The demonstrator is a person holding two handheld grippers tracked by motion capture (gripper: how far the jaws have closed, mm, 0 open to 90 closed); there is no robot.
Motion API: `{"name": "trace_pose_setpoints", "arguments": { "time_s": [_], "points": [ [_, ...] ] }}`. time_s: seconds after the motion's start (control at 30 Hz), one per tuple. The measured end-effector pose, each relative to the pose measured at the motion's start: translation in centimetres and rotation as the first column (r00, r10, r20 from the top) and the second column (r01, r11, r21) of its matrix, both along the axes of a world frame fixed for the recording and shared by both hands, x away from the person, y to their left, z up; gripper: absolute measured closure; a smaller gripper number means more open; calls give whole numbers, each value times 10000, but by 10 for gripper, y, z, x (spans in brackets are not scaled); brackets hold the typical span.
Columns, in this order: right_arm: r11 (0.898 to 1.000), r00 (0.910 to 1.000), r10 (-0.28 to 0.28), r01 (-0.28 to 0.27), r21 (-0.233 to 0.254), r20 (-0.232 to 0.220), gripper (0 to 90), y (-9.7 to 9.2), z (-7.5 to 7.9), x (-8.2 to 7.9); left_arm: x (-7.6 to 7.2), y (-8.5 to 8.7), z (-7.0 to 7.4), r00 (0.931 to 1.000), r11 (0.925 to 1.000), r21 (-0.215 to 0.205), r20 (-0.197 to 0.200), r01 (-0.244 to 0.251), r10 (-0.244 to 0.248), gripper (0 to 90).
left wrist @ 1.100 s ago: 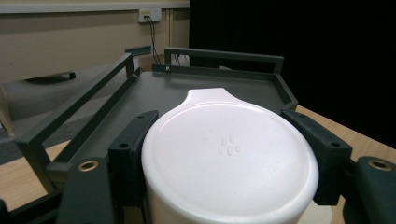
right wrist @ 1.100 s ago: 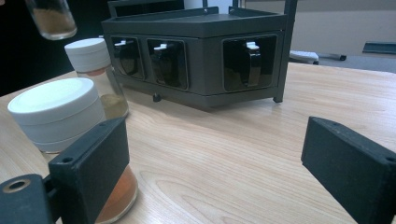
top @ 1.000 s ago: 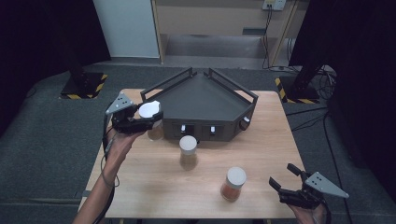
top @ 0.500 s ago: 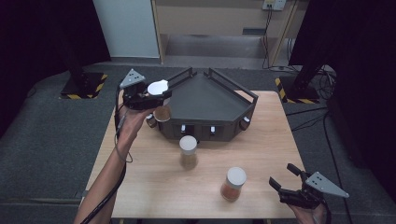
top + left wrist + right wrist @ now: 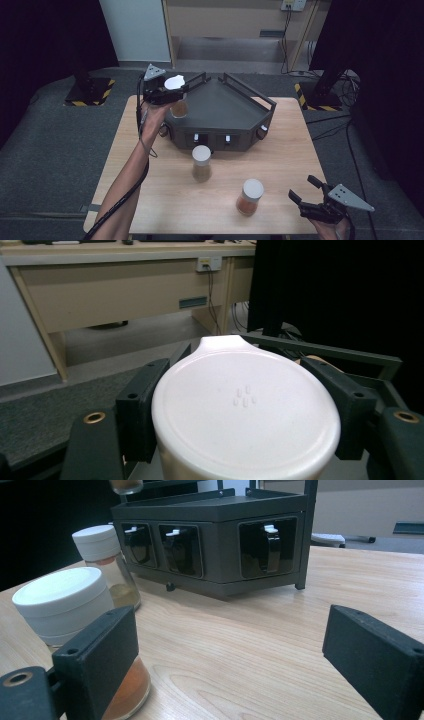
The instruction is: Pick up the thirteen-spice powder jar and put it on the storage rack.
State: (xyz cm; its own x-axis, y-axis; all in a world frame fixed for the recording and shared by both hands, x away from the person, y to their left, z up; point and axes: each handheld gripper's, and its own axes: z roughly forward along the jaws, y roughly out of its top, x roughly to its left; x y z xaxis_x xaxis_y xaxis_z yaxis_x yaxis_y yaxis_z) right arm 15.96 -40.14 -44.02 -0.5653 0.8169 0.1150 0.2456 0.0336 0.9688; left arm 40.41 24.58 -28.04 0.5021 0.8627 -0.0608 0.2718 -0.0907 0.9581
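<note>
Pale wood worktop (image 5: pixel 280 150) is carrying a dark angular rack (image 5: pixel 225 112). My left tool (image 5: pixel 167 90) is clamping a white-lidded jar (image 5: pixel 176 97) of brownish powder above the rack's left corner. In front of the rack, two more capped jars (image 5: pixel 202 163) (image 5: pixel 249 197) are holding tan and orange spice. My right tool (image 5: pixel 320 200) is gaping empty.

Left arm stretched forward, left gripper (image 5: pixel 167 90) raised, fingers (image 5: pixel 142 407) clamped on a white-lidded jar (image 5: pixel 245 410), right gripper (image 5: pixel 320 202) low near the body, fingers spread wide
</note>
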Motion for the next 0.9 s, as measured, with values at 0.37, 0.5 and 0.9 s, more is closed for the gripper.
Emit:
{"name": "trace_pose_setpoints", "arguments": {
  "time_s": [0.37, 0.5, 0.9],
  "points": [
    [9999, 10000, -7, 8, 104, -20, 76, -2, -1, 0, 11, -16, -18, 9983, 9982, 190, 141, -576, 573, 298],
    [9999, 10000, -5, 5, 119, -35, 77, -2, -1, 0, 12, -18, -23, 9982, 9980, 235, 52, -590, 589, 298],
    [9999, 10000, 12, -12, 136, -26, 76, -2, -1, 0, 14, -20, -31, 9979, 9976, 263, -20, -644, 644, 299]
  ]
}}
